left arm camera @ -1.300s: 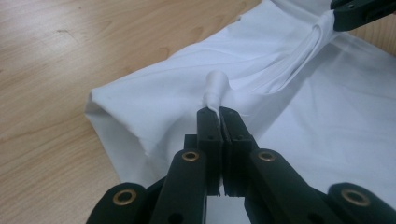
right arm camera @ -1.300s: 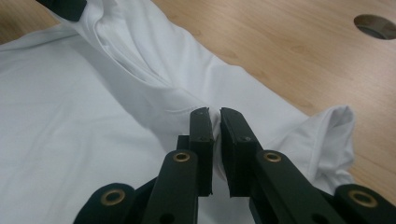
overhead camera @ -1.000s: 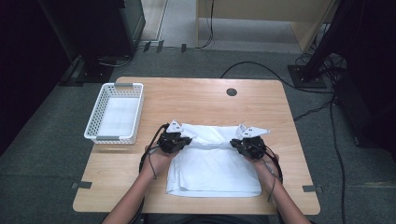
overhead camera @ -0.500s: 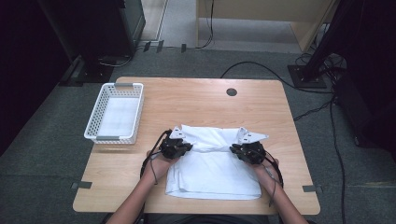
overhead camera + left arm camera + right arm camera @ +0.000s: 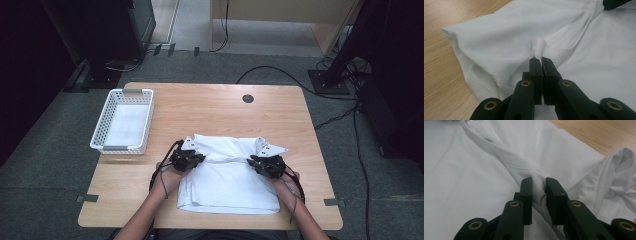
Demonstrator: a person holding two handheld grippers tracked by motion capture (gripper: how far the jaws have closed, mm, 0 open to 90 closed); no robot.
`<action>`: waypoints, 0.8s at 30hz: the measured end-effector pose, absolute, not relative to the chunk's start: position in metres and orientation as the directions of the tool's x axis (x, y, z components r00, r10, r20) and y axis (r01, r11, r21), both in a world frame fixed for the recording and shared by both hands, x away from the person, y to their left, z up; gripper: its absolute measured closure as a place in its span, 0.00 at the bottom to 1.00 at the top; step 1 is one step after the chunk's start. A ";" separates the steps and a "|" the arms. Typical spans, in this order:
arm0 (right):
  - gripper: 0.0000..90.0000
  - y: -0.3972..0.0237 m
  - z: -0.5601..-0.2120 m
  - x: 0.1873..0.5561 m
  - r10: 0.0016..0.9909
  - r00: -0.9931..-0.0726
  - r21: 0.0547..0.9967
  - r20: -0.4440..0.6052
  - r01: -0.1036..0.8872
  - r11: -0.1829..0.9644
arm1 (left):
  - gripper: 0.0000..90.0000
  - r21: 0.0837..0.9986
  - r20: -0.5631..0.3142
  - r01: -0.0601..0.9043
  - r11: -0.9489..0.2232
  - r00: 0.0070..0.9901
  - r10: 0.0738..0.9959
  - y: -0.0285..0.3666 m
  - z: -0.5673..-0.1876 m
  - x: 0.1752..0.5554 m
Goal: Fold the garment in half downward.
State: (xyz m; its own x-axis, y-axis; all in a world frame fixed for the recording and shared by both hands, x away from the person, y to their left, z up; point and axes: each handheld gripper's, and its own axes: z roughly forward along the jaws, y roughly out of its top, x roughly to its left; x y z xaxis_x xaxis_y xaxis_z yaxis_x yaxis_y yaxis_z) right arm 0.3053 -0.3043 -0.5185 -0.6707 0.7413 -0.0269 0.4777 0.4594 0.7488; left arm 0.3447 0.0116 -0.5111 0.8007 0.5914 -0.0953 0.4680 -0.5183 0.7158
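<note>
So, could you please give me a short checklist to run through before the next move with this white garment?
1. Left gripper shut on a pinch of the white garment: ok.
2. Right gripper has cloth between its fingers; the jaws have just eased apart slightly, so firmness of grip: cannot tell.
3. Garment lies fully on the table: ok.
4. White basket stands apart from the garment, at the table's left: ok.
5. Far edge folded evenly: not ok, bunched at the right corner.
</note>
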 end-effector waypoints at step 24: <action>0.90 -0.289 -0.519 0.367 0.758 -0.652 0.755 -0.035 0.480 0.447 | 0.99 0.728 -0.124 0.512 -0.456 0.753 0.647 0.023 -0.513 0.402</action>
State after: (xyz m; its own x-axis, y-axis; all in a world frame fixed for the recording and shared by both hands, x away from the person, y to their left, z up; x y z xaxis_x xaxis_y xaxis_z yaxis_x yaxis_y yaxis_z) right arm 0.3671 -0.2885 -0.5190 -0.6519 0.7575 -0.0345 0.4798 0.4473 0.7548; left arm 0.4020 0.0228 -0.5131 0.7525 0.6468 -0.1238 0.5116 -0.4558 0.7283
